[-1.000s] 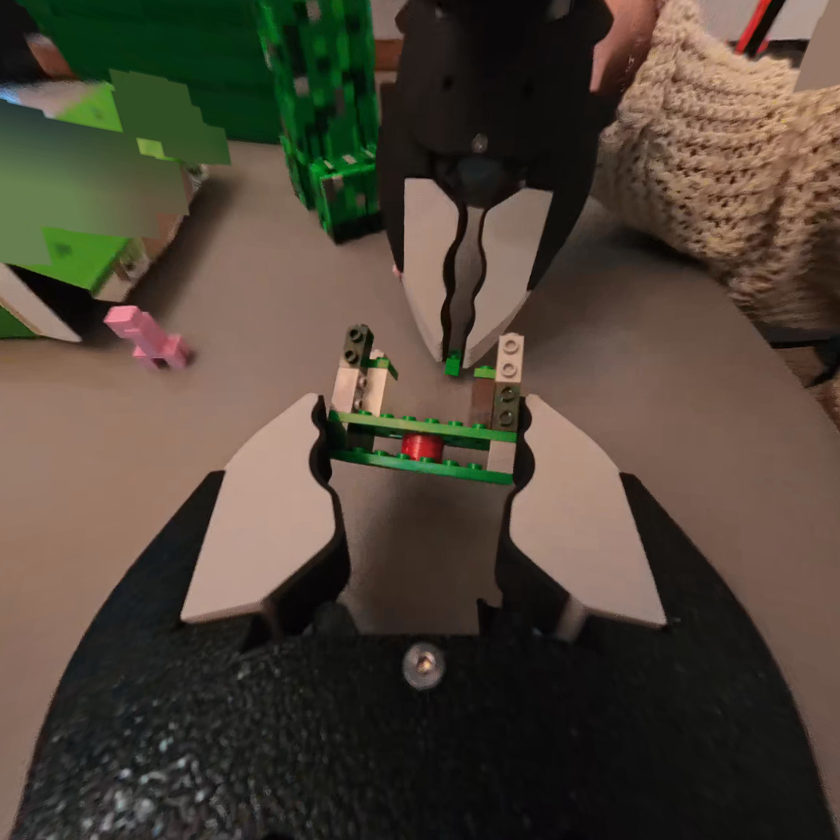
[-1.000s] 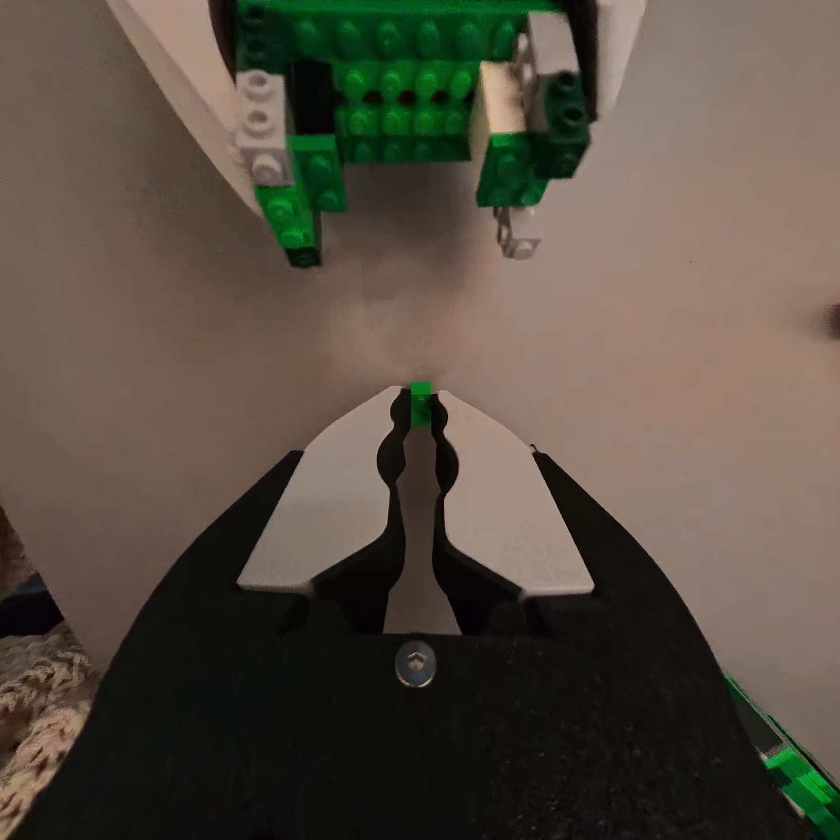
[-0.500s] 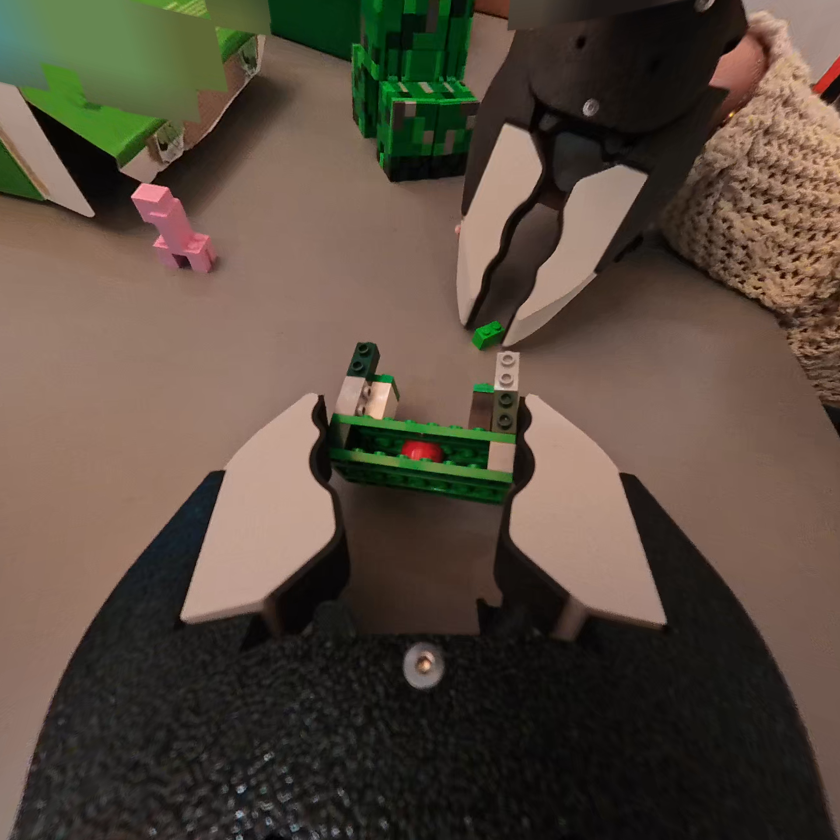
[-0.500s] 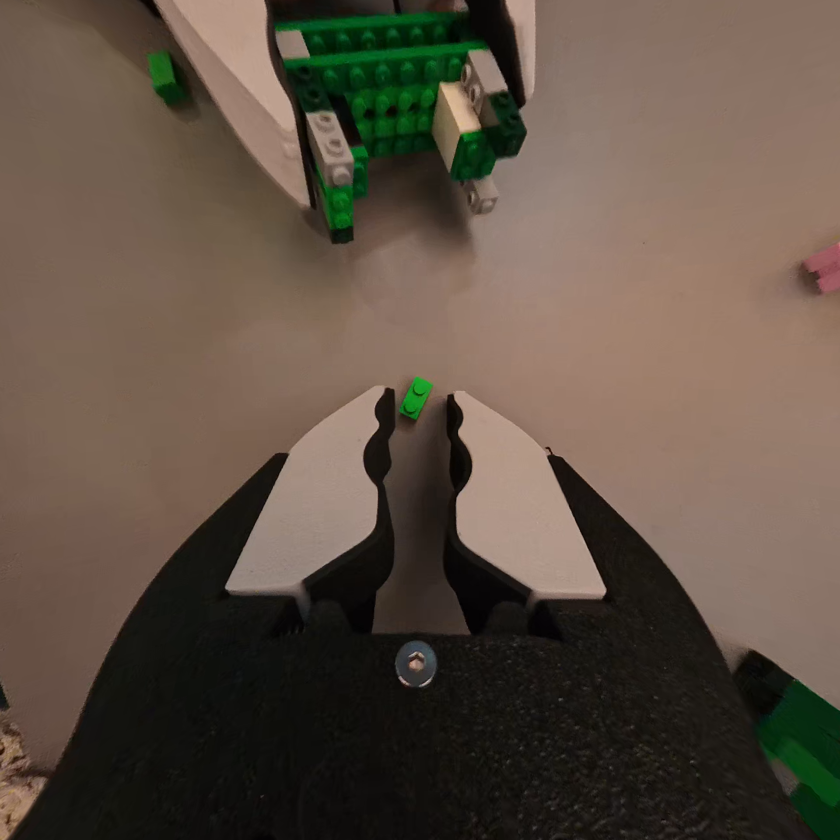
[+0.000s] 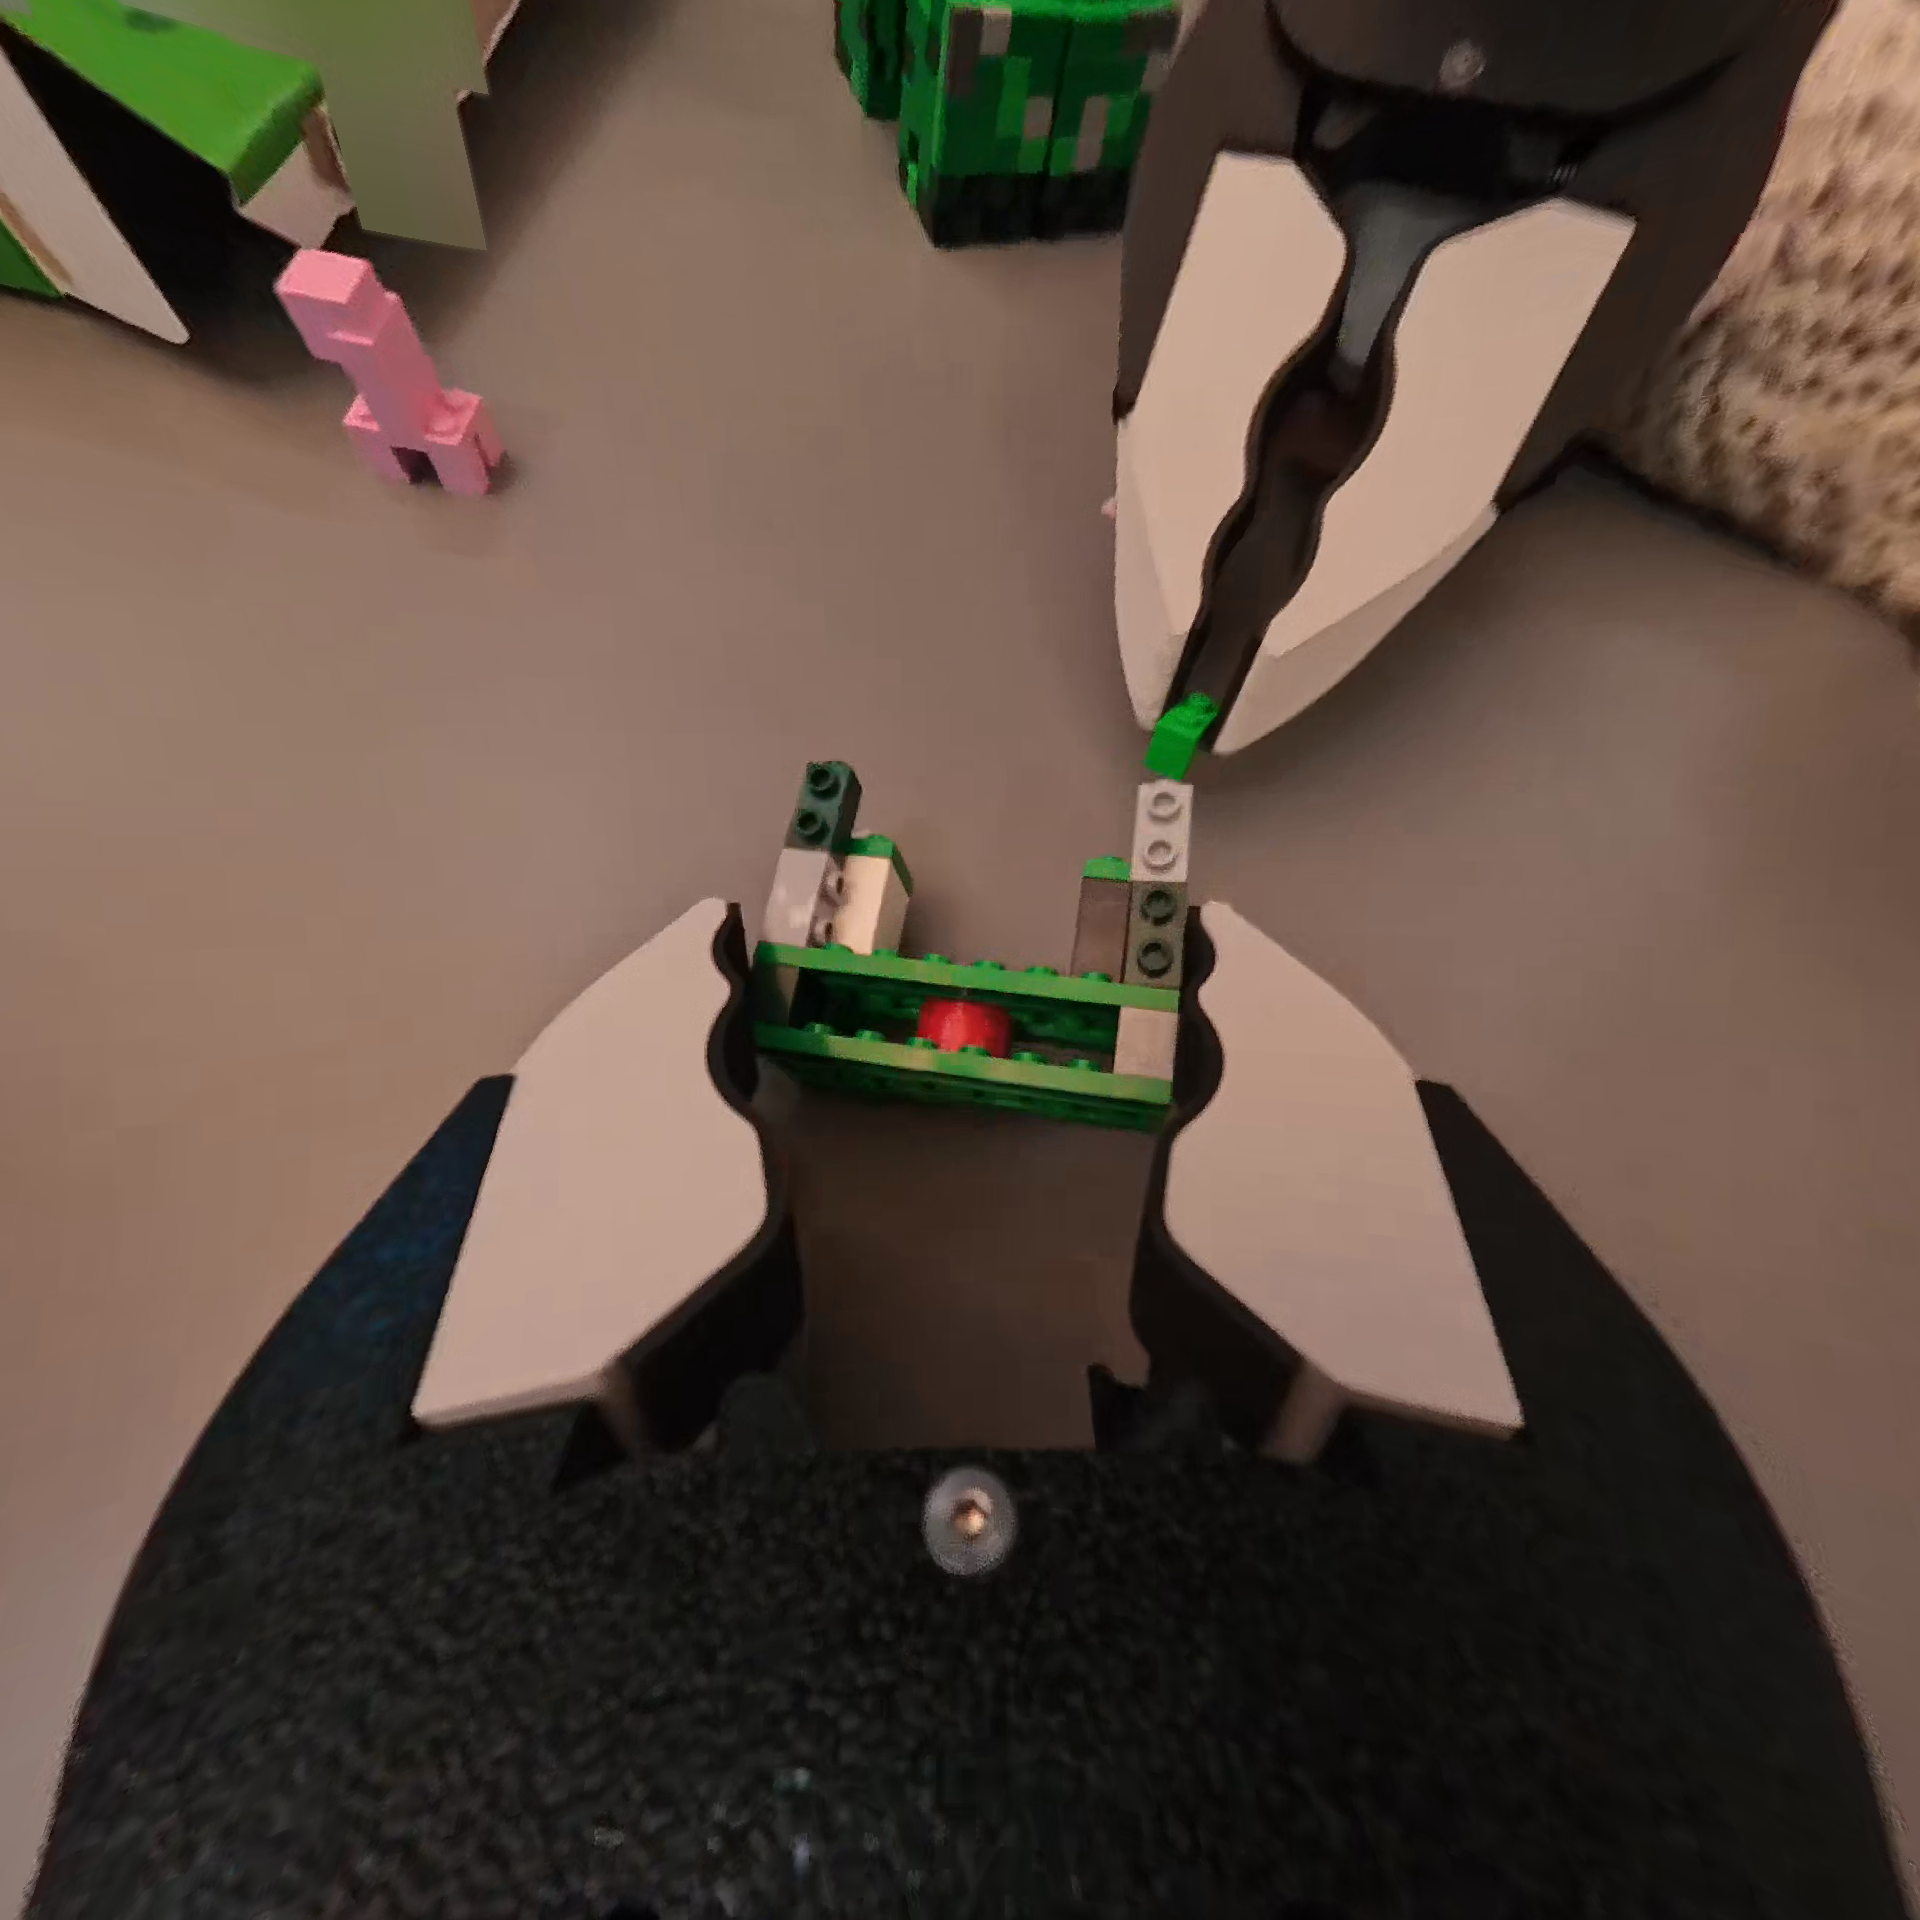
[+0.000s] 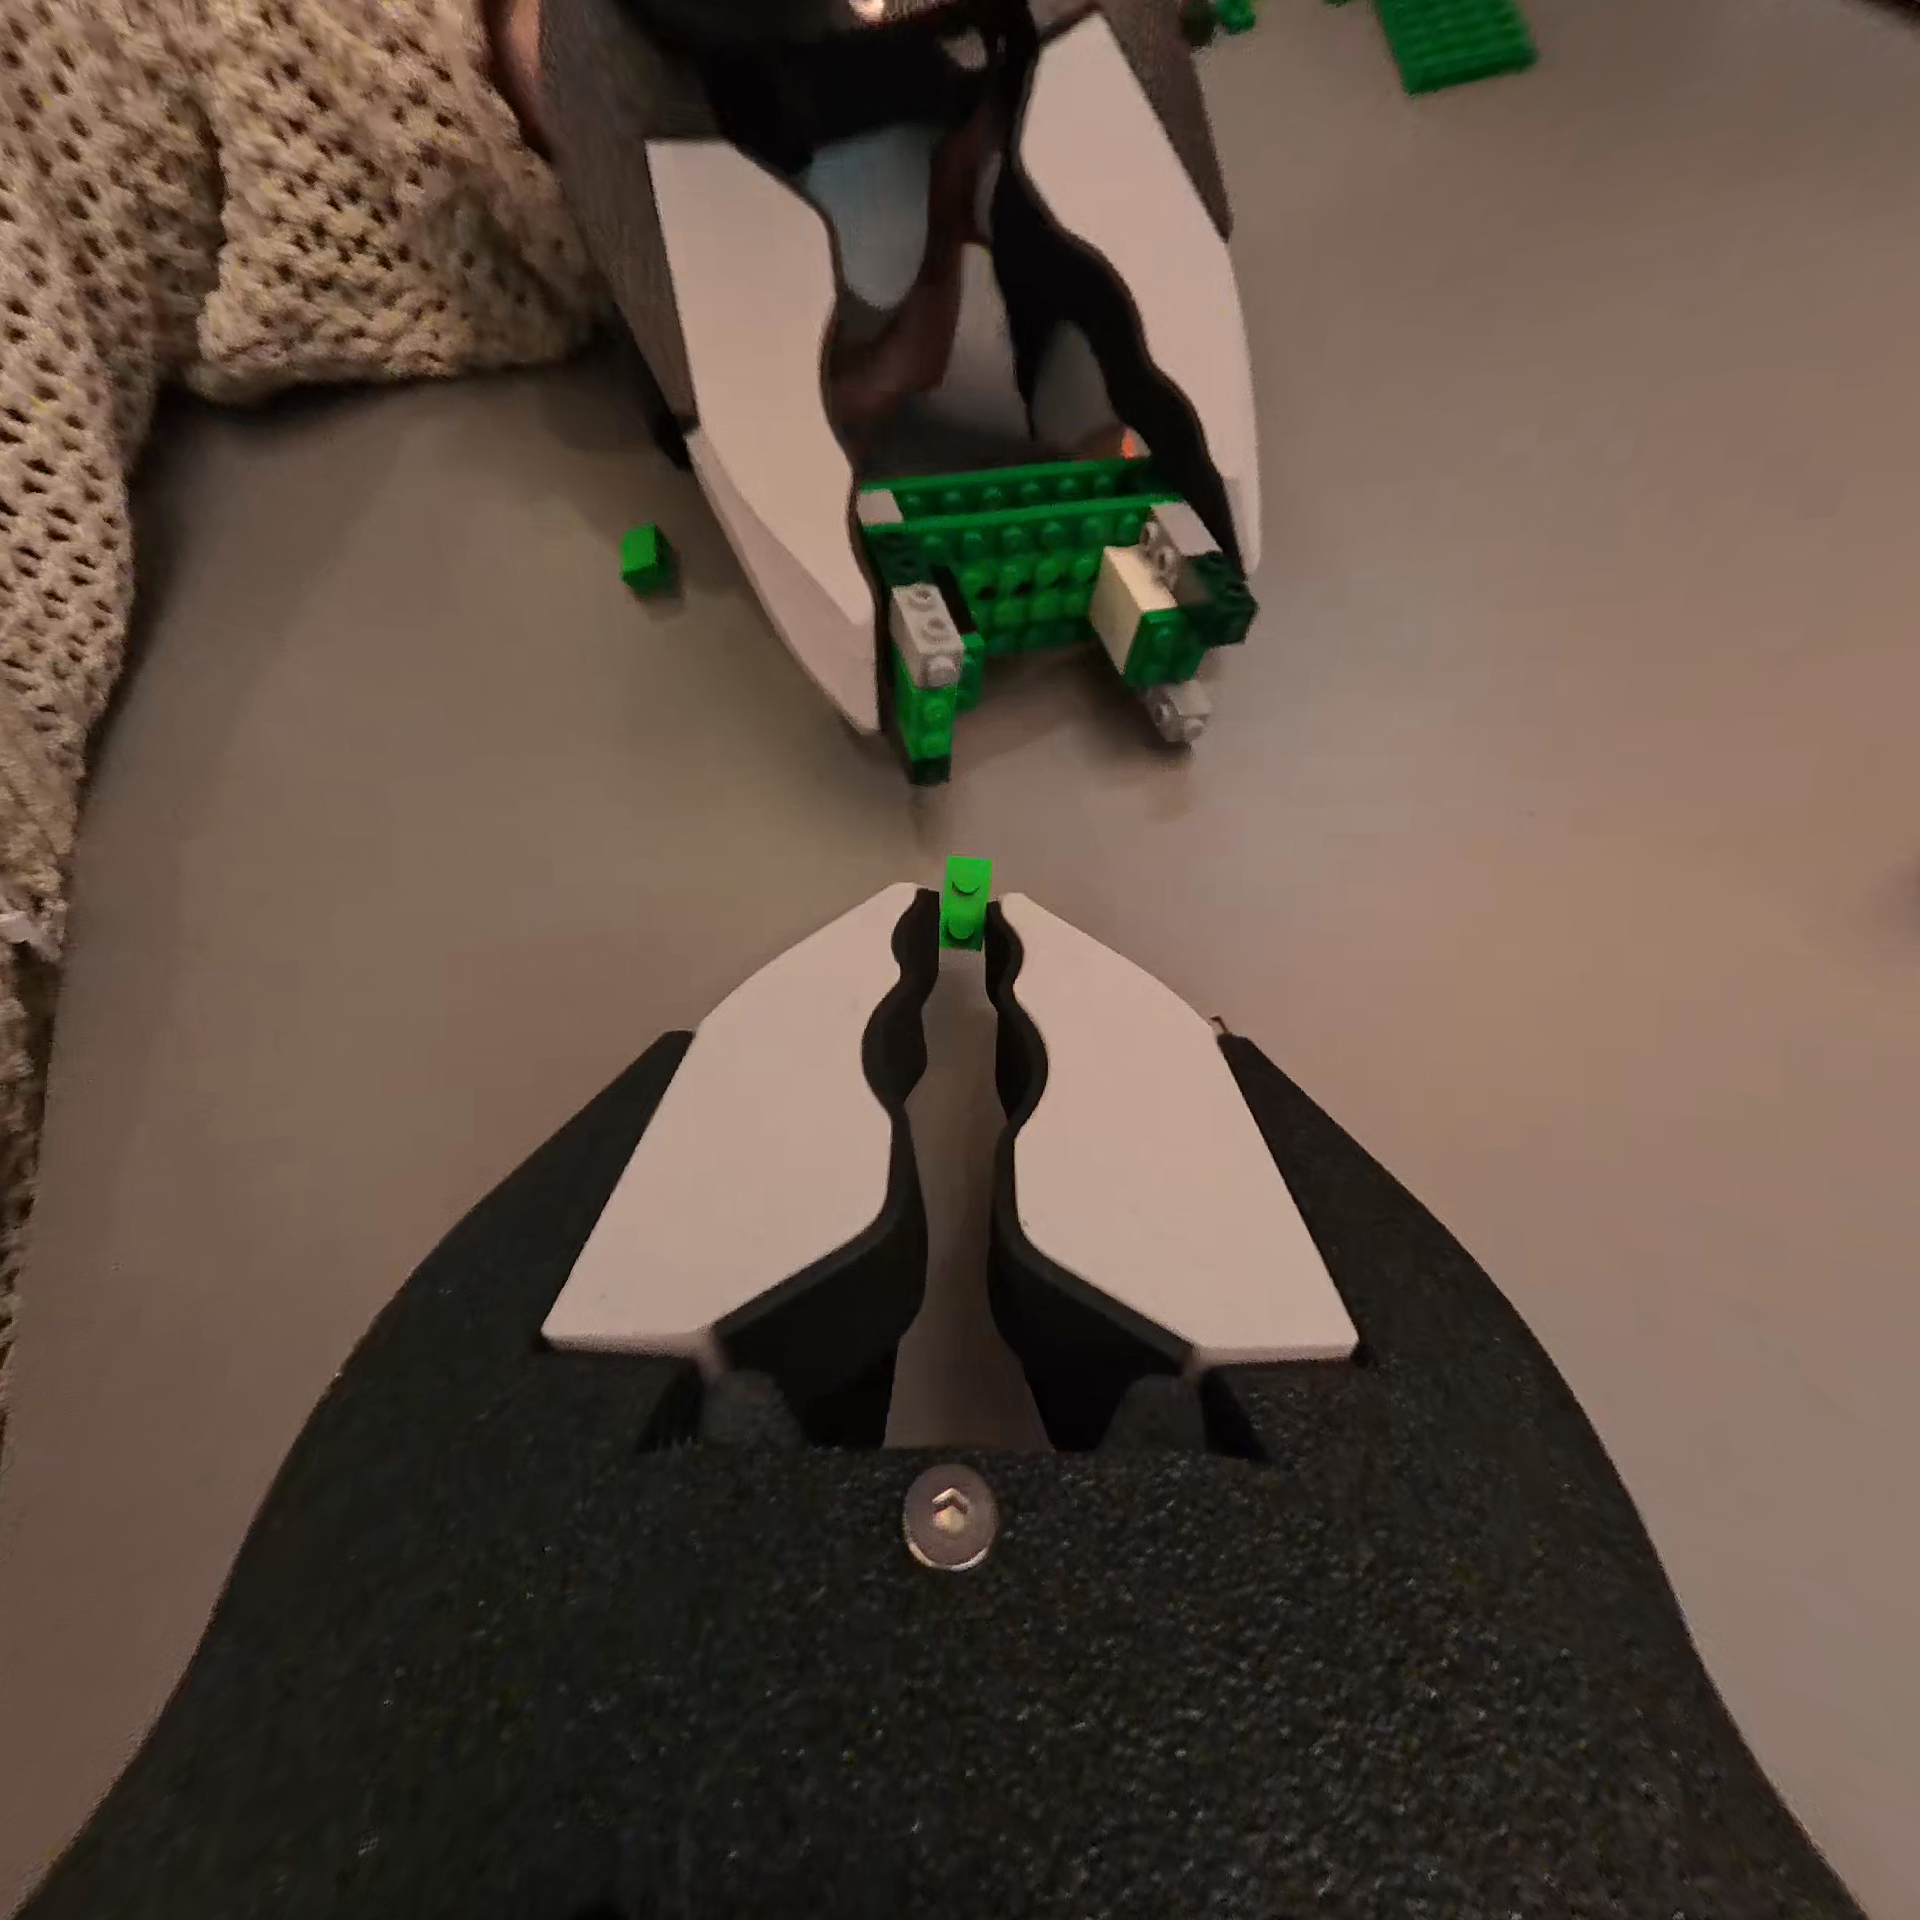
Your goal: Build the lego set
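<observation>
**Two claws, two loads**

My left gripper (image 5: 961,997) is clamped on the green lego build (image 5: 961,1023), its fingers pressed to the two ends; a red piece (image 5: 963,1023) sits half hidden between the plates. My right gripper (image 6: 961,909) pinches a small green brick (image 6: 964,902) at its very tips, held just beyond the build's grey post (image 5: 1164,842); whether they touch I cannot tell. A loose green brick (image 6: 644,558) lies on the grey table (image 6: 1558,727) beside my left fingers. The pink figure (image 5: 400,390) stands well apart. The green blocky model (image 5: 1013,114) and the knitted sleeve (image 6: 208,208) are cut off by the edge.
</observation>
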### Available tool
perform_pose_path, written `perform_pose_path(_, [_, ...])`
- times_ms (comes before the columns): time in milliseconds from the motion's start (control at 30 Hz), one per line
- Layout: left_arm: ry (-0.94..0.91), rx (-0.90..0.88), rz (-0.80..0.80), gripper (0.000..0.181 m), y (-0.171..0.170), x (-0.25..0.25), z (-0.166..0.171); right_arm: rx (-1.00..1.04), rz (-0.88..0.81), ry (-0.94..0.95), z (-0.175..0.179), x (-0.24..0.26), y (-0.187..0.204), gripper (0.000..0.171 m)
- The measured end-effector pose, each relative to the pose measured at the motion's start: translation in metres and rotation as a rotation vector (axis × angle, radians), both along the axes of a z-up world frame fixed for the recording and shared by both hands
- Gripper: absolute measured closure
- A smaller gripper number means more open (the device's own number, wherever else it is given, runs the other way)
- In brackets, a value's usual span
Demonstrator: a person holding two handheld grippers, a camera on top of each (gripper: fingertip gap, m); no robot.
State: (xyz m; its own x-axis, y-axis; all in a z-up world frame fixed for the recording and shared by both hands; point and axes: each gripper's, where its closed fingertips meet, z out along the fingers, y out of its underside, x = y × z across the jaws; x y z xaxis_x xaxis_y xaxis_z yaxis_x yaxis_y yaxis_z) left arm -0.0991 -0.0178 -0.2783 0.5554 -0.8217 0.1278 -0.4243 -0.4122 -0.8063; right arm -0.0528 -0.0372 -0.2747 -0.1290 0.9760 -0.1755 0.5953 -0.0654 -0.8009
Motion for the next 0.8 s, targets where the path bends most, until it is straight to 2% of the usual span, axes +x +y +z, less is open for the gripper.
perform_pose_path(200, [0.235, 0.191, -0.066, 0.101, -0.004, -0.001, -0.011, -0.035, 0.024, 0.055, 0.004, -0.006, -0.005, 0.163])
perform_pose_path(333, [0.253, 0.208, -0.092, 0.083, -0.006, 0.002, -0.012, -0.066, -0.001, 0.067, 0.006, -0.007, -0.001, 0.163])
perform_pose_path(433, [0.229, 0.179, -0.096, 0.086, -0.006, 0.003, -0.014, -0.032, -0.027, 0.019, -0.001, -0.007, 0.003, 0.164])
perform_pose_path(600, [0.198, 0.158, -0.091, 0.083, -0.005, 0.003, -0.016, 0.151, 0.008, -0.097, -0.014, -0.002, 0.001, 0.163])
perform_pose_path(700, [0.257, 0.331, -0.070, 0.078, 0.006, -0.002, -0.001, 0.129, 0.026, 0.020, 0.005, -0.008, -0.005, 0.163])
perform_pose_path(800, [0.182, 0.598, -0.065, 0.087, 0.005, 0.007, 0.040, -0.006, 0.015, 0.293, 0.047, -0.018, -0.010, 0.164])
